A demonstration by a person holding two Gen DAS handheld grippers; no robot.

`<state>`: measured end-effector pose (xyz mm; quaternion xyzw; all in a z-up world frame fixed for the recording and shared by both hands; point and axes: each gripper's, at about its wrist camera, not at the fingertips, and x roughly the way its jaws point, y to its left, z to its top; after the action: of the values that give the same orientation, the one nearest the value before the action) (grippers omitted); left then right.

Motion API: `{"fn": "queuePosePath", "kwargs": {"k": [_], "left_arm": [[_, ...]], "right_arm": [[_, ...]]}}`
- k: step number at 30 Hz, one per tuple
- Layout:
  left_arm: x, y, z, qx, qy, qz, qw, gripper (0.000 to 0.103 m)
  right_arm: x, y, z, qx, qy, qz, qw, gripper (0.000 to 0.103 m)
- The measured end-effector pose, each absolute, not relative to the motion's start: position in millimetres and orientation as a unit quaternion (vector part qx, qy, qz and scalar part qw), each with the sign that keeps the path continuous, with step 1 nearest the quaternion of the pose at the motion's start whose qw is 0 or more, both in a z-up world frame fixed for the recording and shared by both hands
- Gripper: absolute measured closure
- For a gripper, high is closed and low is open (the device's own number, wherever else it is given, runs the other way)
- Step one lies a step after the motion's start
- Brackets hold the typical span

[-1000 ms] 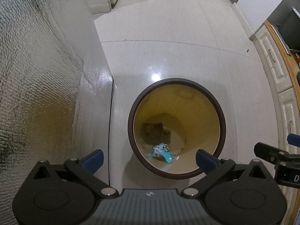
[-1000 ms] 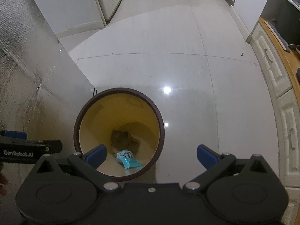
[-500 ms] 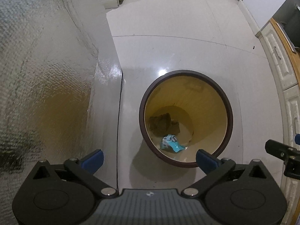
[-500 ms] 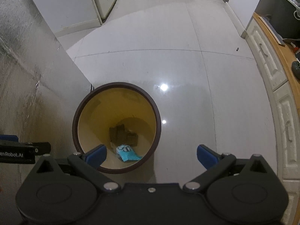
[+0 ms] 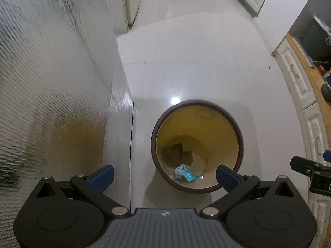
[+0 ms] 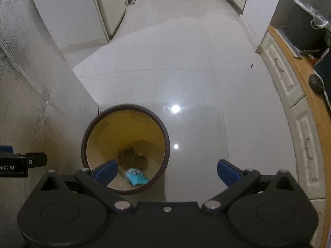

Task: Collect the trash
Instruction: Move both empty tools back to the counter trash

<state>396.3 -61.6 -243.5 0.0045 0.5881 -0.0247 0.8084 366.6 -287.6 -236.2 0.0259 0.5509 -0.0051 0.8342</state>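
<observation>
Two grippers hang above a round bin [image 5: 196, 150] standing on the pale tiled floor [image 5: 196, 47], both with jaws spread wide and holding nothing. From the left gripper [image 5: 164, 174], the bin sits ahead and between the blue pads, nearer the right-hand one. From the right gripper [image 6: 167, 171], the bin [image 6: 125, 148] lies ahead toward its left pad, which overlaps the rim. Inside, a blue wrapper [image 5: 184, 172] rests on the bottom by the near wall, with a crumpled brown piece [image 5: 173, 150] just beyond it. Only the right wrist view shows the wooden desk [image 6: 310, 95] edge with dark items and white cabinets [image 6: 109, 10] beyond; the left view shows more of the textured wall [image 5: 41, 72].
</observation>
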Motion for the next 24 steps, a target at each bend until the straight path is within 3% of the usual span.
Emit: {"fn": "queuePosePath", "kwargs": {"k": [24], "left_arm": [[332.7, -81.9, -87.3, 0.004, 0.425, -0.064, 0.903, 0.0]], "right_arm": [[307.7, -298.8, -90.1, 0.011, 0.382, -0.014, 0.924, 0.0]]}}
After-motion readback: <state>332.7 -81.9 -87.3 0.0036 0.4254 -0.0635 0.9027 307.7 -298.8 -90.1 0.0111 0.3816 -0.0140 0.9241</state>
